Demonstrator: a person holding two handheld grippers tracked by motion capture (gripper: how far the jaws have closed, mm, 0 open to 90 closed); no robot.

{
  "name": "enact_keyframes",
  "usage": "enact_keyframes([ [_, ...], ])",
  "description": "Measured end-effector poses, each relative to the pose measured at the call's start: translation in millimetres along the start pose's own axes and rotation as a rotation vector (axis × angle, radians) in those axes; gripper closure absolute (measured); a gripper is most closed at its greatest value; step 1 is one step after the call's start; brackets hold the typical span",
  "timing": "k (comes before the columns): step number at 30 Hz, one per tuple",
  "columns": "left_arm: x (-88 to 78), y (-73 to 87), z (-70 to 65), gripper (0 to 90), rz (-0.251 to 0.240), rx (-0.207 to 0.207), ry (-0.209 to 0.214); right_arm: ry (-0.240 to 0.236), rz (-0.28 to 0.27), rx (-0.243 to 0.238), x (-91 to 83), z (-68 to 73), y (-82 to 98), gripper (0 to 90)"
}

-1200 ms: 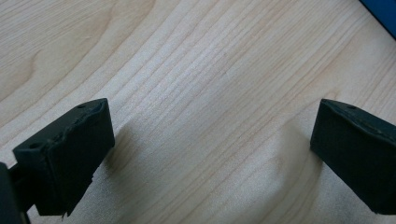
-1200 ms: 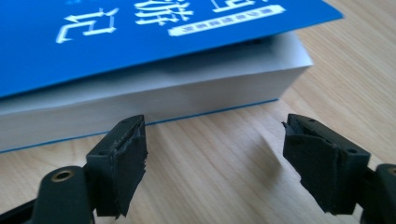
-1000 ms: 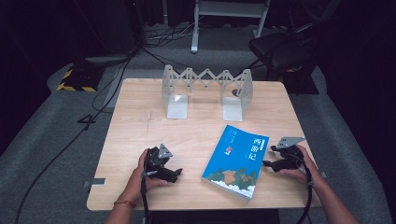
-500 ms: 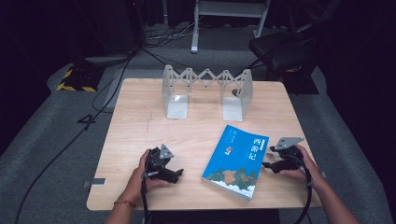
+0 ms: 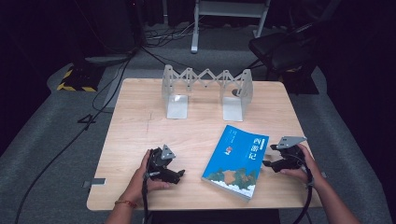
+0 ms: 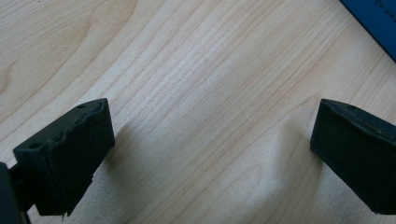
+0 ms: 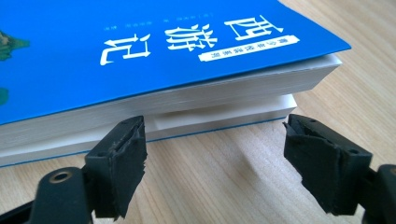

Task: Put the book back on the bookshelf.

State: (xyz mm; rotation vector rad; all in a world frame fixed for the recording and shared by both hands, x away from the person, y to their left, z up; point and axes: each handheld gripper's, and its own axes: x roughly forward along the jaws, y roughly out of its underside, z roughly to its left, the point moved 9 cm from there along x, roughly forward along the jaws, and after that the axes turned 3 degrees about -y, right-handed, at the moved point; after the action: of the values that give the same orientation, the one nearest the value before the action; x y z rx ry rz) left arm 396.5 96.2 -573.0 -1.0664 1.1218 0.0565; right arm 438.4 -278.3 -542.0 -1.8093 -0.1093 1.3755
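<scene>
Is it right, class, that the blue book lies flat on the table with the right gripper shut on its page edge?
Not quite. The right gripper is open, its jaws apart just short of the blue book, as the right gripper view shows. The book does lie flat on the table.

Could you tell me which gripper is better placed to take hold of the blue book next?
Probably the right gripper: its open jaws face the blue book's page edge from close by. The left gripper, also open, points at bare table, with just a corner of the book at the frame's edge.

Blue paperback book point(image 5: 239, 161) with white characters on its cover, lying flat and closed, turned askew, on the table point(image 5: 196, 130) in front of a metal folding rack point(image 5: 207, 88), page edges perhaps slightly gapped.
</scene>
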Motion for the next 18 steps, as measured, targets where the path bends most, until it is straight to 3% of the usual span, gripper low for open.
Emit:
enact_keyframes([
  [5,-0.3,0.0,-1.2,0.3,0.004,0.02,0.01,-0.009,-0.019,0.008,-1.9,-0.1,-2.8,22.5],
  [11,-0.4,0.2,-2.2,0.4,0.003,0.012,0.011,-0.016,-0.034,0.009,-3.5,1.0,-4.7,25.3],
  [18,-0.4,0.0,-5.2,0.6,0.001,0.033,0.025,-0.038,-0.092,0.017,-6.7,2.7,-9.8,27.0],
])
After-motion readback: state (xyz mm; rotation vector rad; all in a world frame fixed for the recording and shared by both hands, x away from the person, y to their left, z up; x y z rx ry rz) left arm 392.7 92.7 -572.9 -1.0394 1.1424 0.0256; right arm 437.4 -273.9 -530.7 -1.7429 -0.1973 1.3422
